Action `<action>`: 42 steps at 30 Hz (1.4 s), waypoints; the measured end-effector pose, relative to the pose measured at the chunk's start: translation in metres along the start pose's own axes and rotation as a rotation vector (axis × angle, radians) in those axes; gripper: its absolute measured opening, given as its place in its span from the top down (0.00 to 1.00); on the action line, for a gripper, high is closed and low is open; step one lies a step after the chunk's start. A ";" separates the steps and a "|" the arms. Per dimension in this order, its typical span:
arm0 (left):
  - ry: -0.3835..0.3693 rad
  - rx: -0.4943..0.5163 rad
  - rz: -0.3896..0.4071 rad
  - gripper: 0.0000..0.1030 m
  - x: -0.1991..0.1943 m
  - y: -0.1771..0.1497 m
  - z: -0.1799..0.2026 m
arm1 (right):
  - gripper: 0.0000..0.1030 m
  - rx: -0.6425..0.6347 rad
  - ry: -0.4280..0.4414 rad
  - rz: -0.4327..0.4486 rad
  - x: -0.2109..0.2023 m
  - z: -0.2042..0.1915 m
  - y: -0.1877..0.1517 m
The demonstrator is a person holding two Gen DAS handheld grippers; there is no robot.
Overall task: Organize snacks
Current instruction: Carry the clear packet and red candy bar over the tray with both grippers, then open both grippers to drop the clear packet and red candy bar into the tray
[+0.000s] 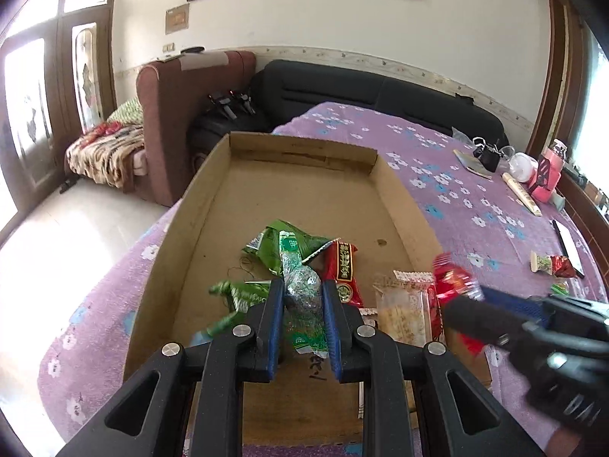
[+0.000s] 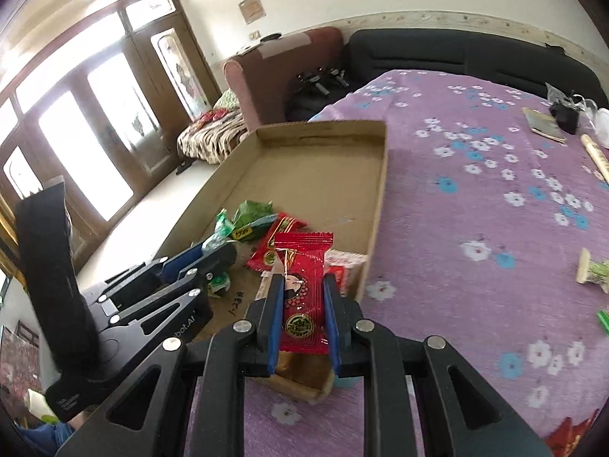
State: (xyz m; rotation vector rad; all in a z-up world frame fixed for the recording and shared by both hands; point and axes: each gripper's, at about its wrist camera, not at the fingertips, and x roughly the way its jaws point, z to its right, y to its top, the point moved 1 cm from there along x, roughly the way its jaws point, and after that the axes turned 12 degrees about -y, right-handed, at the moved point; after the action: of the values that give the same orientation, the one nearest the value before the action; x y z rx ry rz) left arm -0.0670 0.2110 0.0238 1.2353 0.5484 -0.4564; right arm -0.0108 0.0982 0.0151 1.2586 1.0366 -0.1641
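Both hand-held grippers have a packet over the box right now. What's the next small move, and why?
Probably lower and open the left hand-held gripper: its green packet already hangs over the cardboard box floor beside other snacks. The right hand-held gripper holds its red packet nearer the box's right wall, so it can follow.

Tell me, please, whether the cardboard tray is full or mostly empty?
Mostly empty. The cardboard tray holds only a small cluster of snack packets at its near end; the far half shows bare cardboard floor in both wrist views.
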 end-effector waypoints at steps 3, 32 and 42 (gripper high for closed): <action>-0.004 0.001 -0.017 0.80 0.003 0.000 0.000 | 0.82 -0.021 -0.006 -0.002 0.007 -0.005 -0.004; -0.027 0.024 0.051 0.47 -0.014 -0.001 0.000 | 0.62 0.012 0.008 0.051 -0.018 0.011 -0.008; 0.020 0.081 0.058 0.46 -0.017 -0.004 0.011 | 0.56 0.242 -0.060 0.118 -0.084 0.119 -0.023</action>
State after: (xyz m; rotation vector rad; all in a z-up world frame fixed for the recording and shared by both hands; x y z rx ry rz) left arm -0.0811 0.1995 0.0342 1.3315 0.5143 -0.4214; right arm -0.0067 -0.0441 0.0524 1.5208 0.9074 -0.2402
